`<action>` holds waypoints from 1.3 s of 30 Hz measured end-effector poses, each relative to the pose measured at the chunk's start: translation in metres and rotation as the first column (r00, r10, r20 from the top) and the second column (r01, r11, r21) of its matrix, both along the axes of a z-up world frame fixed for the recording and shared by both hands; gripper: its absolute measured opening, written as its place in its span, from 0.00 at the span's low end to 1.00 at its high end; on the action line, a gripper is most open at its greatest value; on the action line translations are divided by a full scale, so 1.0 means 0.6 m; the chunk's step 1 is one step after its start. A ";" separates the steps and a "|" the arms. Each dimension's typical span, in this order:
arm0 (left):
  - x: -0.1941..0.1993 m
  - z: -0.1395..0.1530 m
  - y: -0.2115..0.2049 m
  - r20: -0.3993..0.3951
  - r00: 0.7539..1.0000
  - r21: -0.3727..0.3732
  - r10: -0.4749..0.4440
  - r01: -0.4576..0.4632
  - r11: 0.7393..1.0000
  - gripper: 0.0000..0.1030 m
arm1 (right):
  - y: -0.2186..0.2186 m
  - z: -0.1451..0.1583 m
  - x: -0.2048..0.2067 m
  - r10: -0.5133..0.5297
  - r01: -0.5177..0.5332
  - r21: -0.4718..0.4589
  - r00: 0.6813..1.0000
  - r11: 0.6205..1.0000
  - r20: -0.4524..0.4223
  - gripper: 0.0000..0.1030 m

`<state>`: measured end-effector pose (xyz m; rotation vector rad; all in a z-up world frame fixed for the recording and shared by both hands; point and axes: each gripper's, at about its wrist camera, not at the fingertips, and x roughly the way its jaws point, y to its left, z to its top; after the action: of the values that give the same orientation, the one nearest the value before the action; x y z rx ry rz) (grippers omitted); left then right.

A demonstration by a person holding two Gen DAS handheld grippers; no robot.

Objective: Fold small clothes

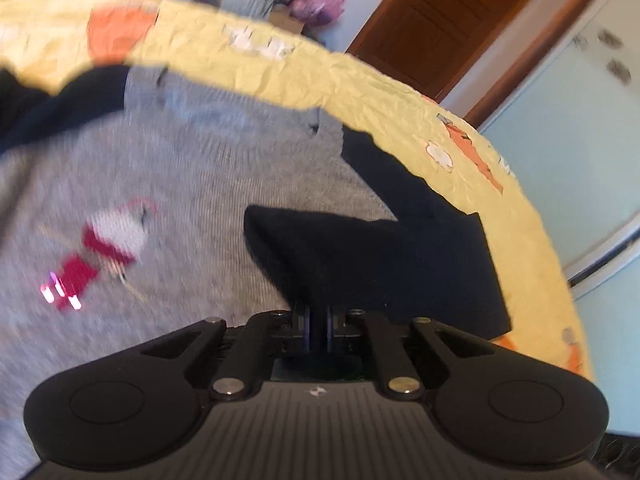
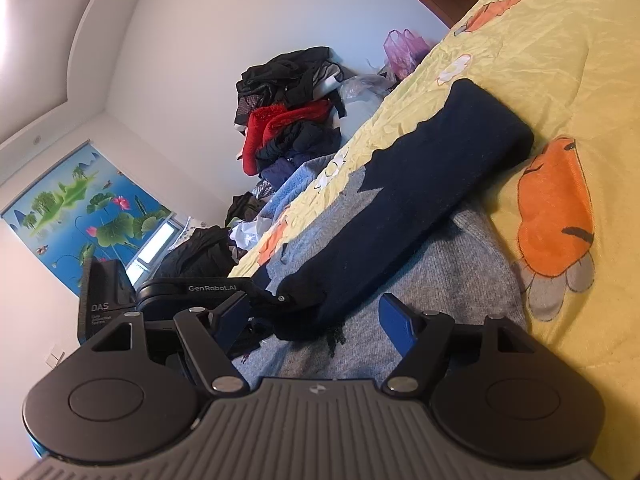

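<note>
— Sweater (image 1: 192,184), one, grey with navy sleeves, spread on the yellow bedsheet (image 1: 400,96) and filling the left and centre of the left wrist view.

— Its sleeve?

— Navy sleeve (image 2: 420,196) runs diagonally from lower centre to upper right in the right wrist view.

— Tongs?

— Two. Left tongs (image 1: 318,326) pinched shut on the other sleeve (image 1: 380,256), lifted cloth draping over them. Right tongs (image 2: 316,318) spread open, low over the sweater, straddling the cuff end.
</note>
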<state>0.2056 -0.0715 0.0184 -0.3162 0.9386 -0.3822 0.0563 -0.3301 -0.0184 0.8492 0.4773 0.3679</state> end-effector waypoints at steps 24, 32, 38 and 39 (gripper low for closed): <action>-0.026 -0.032 0.155 0.267 0.952 0.166 0.147 -0.196 0.966 0.07 | -0.012 0.068 0.043 -0.050 0.054 -0.165 0.998 0.985 0.028 0.74; -0.021 -0.035 0.168 0.245 0.954 0.109 0.172 -0.203 0.973 0.08 | -0.060 0.064 0.260 -0.139 0.034 -0.403 0.962 0.915 -0.236 0.70; -0.018 -0.037 0.178 0.231 0.955 0.069 0.184 -0.205 0.976 0.08 | -0.030 0.052 0.278 -0.067 -0.059 -0.521 0.974 0.852 -0.218 0.14; -0.019 -0.037 0.177 0.232 0.955 0.070 0.183 -0.205 0.976 0.09 | -0.030 0.055 0.275 -0.074 -0.047 -0.547 0.978 0.836 -0.197 0.14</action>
<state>0.1943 0.0348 -0.0037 -0.2703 0.6936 -0.1872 0.2211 -0.3484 0.0148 0.3246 0.7323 0.1090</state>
